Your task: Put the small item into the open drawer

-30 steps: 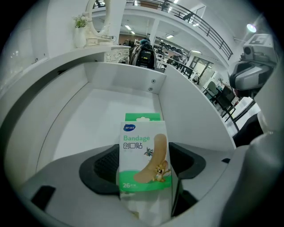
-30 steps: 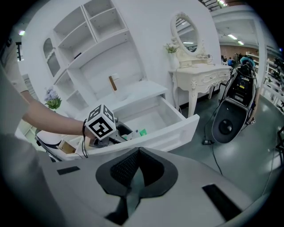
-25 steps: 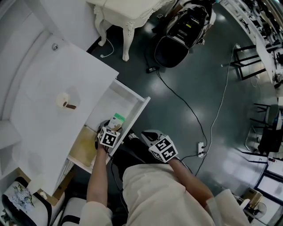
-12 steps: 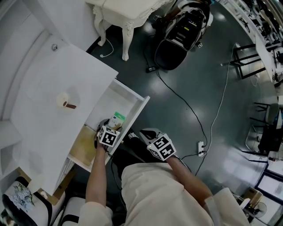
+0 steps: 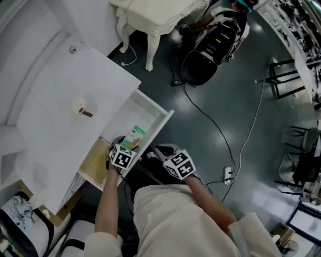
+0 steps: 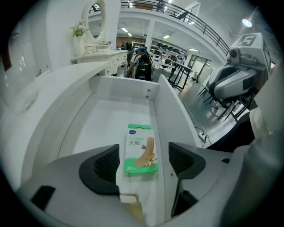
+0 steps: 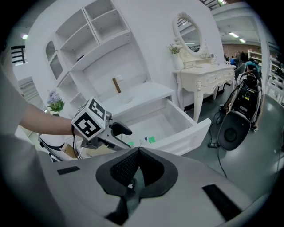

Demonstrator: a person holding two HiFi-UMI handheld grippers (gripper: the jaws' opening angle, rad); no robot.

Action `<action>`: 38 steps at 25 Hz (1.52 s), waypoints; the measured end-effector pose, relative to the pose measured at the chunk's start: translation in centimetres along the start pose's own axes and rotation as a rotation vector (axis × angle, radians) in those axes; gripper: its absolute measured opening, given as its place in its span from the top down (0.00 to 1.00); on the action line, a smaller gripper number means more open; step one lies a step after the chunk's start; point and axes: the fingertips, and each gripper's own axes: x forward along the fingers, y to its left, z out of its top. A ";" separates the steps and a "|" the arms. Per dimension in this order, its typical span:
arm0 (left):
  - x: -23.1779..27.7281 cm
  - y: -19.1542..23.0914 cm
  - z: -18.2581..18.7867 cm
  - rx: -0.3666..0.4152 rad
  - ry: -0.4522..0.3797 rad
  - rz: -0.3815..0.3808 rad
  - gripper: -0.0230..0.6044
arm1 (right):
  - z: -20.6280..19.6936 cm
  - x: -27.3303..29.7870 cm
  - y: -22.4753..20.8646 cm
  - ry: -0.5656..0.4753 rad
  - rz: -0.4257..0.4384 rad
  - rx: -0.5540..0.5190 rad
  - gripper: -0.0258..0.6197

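Jaws spread wide on the left gripper (image 6: 142, 162), with nothing pinched between the two dark pads (image 6: 103, 167). In the gap between them, the left gripper view shows the small item, a green-and-white bandage packet (image 6: 141, 150). It lies flat on the floor of the open drawer (image 6: 120, 86), close to the drawer's right-hand wall, printed face up, and neither pad is seen touching it. In the head view the packet (image 5: 134, 136) sits at about 1 o'clock from the left gripper (image 5: 120, 146), inside the drawer (image 5: 161, 124), which is pulled out from under the white surface (image 5: 60, 95).

The jaws of the right gripper (image 7: 137, 150) are pressed together and hold nothing. In the head view the right gripper (image 5: 168, 153) hangs outside the drawer, at about 3 o'clock from the left one, over the dark floor (image 5: 241, 125). Its own view looks across at the drawer front (image 7: 191, 131), with the packet (image 7: 152, 140) showing green inside.

On the white surface, at about 10 o'clock from the drawer, rests a small cream round thing with a brown stick (image 5: 81, 108). A cream vanity table (image 5: 155, 12) stands at 12 o'clock, and a black bag (image 5: 210, 45) lies on the floor at about 1 o'clock. A cable (image 5: 210, 120) runs from it to a power strip (image 5: 228, 175).
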 end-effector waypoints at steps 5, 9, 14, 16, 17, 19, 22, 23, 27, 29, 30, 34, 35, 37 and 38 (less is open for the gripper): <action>-2.4 0.2 -0.1 -0.030 -0.039 0.034 0.39 | 0.6 0.4 0.9 -0.005 0.021 -0.020 0.92; -4.4 0.0 -0.4 -0.039 -0.064 0.063 0.39 | 0.7 0.9 1.9 0.008 0.040 -0.049 0.92; -6.9 -0.1 -0.3 -0.068 -0.108 0.106 0.39 | 1.0 1.3 2.4 0.023 0.050 -0.076 0.92; -7.9 -0.5 -0.2 -0.101 -0.130 0.119 0.39 | 1.4 1.4 2.5 0.024 0.056 -0.087 0.92; -8.3 -0.7 -0.2 -0.119 -0.140 0.124 0.39 | 1.5 1.5 2.6 0.026 0.059 -0.095 0.92; -9.2 -1.4 0.0 -0.155 -0.163 0.135 0.39 | 1.7 1.7 2.7 0.035 0.061 -0.118 0.92; -10.2 -2.3 0.3 -0.197 -0.191 0.158 0.39 | 2.3 2.2 2.7 0.050 0.058 -0.167 0.92; -10.5 -2.6 0.3 -0.208 -0.193 0.168 0.39 | 2.6 2.3 2.7 0.052 0.061 -0.178 0.92; -11.6 -3.5 0.2 -0.251 -0.210 0.206 0.39 | 3.5 2.7 2.8 0.053 0.080 -0.192 0.92; -12.1 -3.6 0.1 -0.288 -0.240 0.230 0.39 | 3.6 2.5 2.6 0.052 0.082 -0.192 0.92; -12.3 -3.5 0.1 -0.307 -0.261 0.247 0.39 | 3.6 2.3 2.4 0.050 0.080 -0.190 0.92; -14.0 -2.7 0.9 -0.374 -0.320 0.304 0.41 | 4.0 1.8 1.5 0.043 0.072 -0.180 0.92; -13.9 -2.9 0.8 -0.384 -0.322 0.298 0.42 | 4.0 1.6 1.4 0.040 0.073 -0.172 0.92; -13.5 -3.1 0.3 -0.390 -0.320 0.286 0.43 | 3.7 1.4 1.4 0.034 0.076 -0.149 0.92; -13.6 -3.2 0.1 -0.393 -0.320 0.287 0.44 | 3.6 1.5 1.6 0.031 0.078 -0.141 0.92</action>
